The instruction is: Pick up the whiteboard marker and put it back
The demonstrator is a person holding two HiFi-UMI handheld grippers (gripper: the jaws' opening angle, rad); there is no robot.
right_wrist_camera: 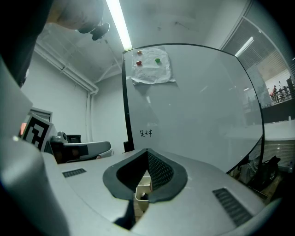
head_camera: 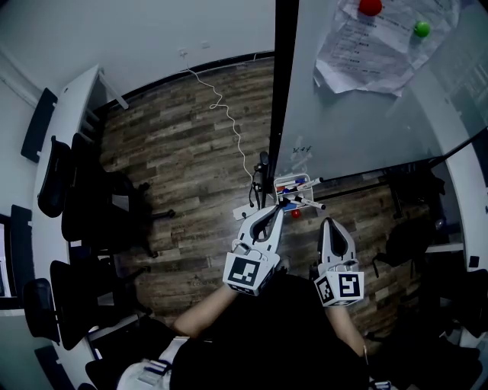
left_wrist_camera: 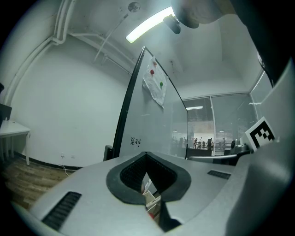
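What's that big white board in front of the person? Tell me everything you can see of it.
The whiteboard is a large, glossy pale panel with a thin black frame, standing upright on the wood-plank floor. Crumpled papers hang near its top, pinned by a red magnet and a green magnet. A small black scribble sits low beside the frame. A small tray with markers sits by its lower edge.

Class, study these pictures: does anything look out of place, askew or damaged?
Yes. The paper on the whiteboard is crumpled and hangs crooked under a red magnet and a green magnet. A white cable also trails loose across the floor.
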